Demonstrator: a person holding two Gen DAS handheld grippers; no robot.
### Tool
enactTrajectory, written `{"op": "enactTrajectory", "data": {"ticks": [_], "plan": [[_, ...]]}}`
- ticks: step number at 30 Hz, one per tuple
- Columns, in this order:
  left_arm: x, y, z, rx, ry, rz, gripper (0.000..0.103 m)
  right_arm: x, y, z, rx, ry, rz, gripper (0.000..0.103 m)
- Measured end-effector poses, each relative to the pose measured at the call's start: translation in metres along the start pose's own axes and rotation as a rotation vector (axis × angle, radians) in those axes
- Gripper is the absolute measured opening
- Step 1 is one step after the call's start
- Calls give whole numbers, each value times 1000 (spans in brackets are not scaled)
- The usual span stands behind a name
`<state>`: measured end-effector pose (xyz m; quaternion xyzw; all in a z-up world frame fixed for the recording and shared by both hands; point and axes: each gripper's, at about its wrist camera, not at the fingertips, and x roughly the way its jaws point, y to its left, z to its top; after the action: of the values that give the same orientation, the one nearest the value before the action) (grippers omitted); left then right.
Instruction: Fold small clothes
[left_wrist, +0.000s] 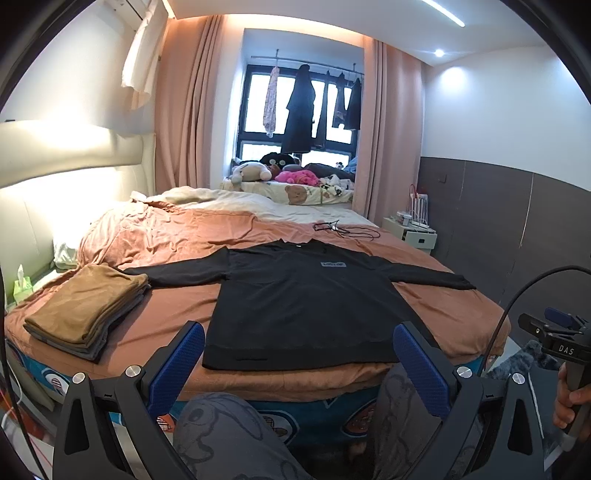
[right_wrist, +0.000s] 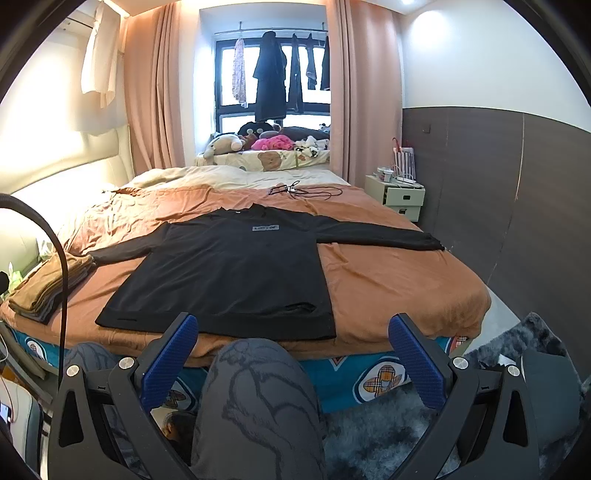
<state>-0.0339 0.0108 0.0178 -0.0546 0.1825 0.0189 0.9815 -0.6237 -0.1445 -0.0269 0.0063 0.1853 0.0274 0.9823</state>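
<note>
A black long-sleeved shirt (left_wrist: 306, 306) lies flat on the orange bedspread (left_wrist: 173, 236), front up, both sleeves spread out sideways; it also shows in the right wrist view (right_wrist: 232, 273). A stack of folded brown and grey clothes (left_wrist: 85, 310) sits at the bed's near left corner, also seen in the right wrist view (right_wrist: 44, 288). My left gripper (left_wrist: 299, 354) is open and empty, held back from the bed's near edge above my knees. My right gripper (right_wrist: 293, 345) is open and empty, also short of the bed edge.
A phone with cables (left_wrist: 332, 227) lies on the bed beyond the shirt. A crumpled cream blanket (left_wrist: 207, 199) and soft toys (left_wrist: 258, 171) lie at the far end. A white nightstand (right_wrist: 402, 195) stands right of the bed. A grey shaggy rug (right_wrist: 388, 435) covers the floor.
</note>
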Motion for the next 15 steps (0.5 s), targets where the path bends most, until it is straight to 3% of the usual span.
{"op": "enactTrajectory", "data": {"ticks": [15], "plan": [[24,26,32,-46,-2,94,103,44,-5,27,-13,7,59,103]]}}
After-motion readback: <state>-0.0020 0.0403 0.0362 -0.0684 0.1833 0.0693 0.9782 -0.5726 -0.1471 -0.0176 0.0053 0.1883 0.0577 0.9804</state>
